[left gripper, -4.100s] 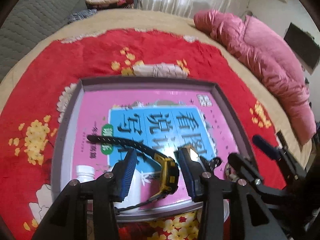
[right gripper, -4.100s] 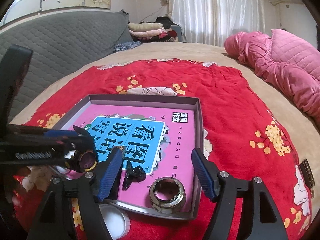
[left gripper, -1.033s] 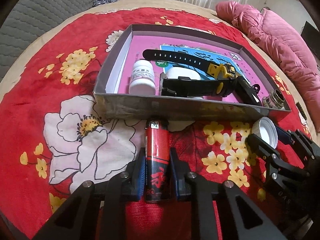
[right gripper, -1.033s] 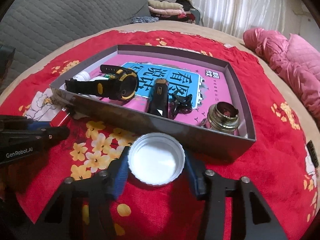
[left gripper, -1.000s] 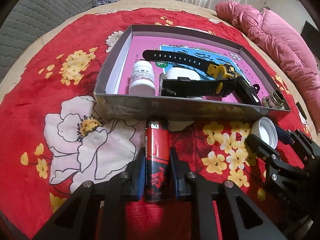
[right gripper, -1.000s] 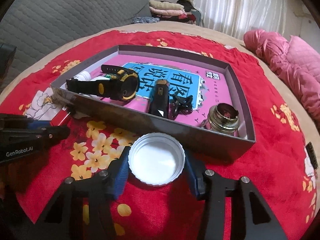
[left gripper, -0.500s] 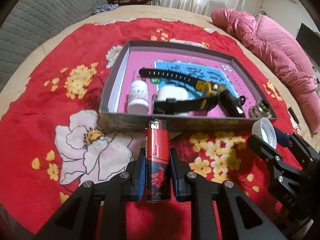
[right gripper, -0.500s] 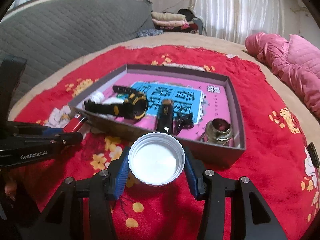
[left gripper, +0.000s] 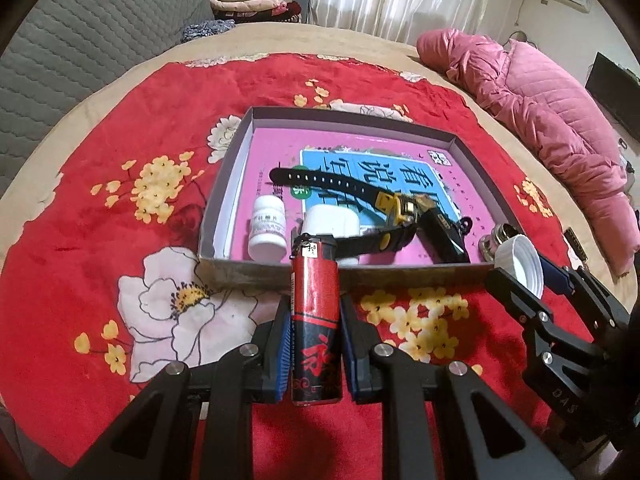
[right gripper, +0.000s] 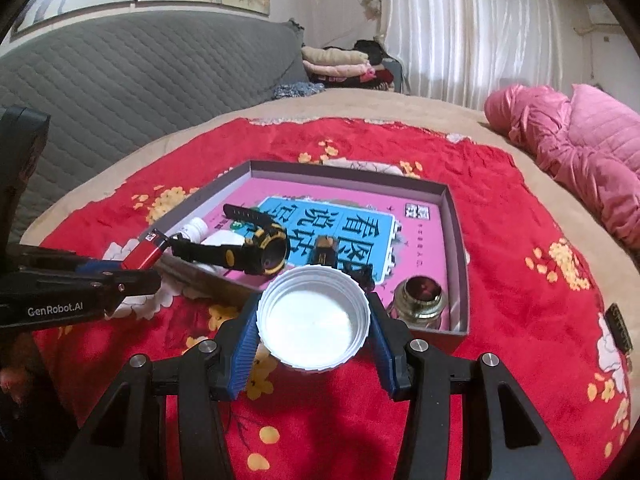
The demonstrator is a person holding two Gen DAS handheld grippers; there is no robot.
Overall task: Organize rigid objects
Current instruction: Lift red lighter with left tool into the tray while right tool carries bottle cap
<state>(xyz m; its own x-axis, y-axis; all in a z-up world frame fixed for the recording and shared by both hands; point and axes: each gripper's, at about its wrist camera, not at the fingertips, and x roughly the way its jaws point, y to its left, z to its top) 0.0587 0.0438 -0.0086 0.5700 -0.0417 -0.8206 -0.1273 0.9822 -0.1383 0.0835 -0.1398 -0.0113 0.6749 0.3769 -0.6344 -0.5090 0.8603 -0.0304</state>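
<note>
Your left gripper [left gripper: 314, 346] clamps the red plastic lighter [left gripper: 315, 320], long axis aimed at the grey cardboard box [left gripper: 400, 274] just ahead; your right gripper [right gripper: 314, 338] grips the white plastic cap [right gripper: 314, 318]

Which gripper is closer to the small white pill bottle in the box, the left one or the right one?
Left. The left gripper, holding the red lighter, is just outside the box wall in front of the pill bottle. The right gripper, holding the white cap, is by the metal ring.
</note>
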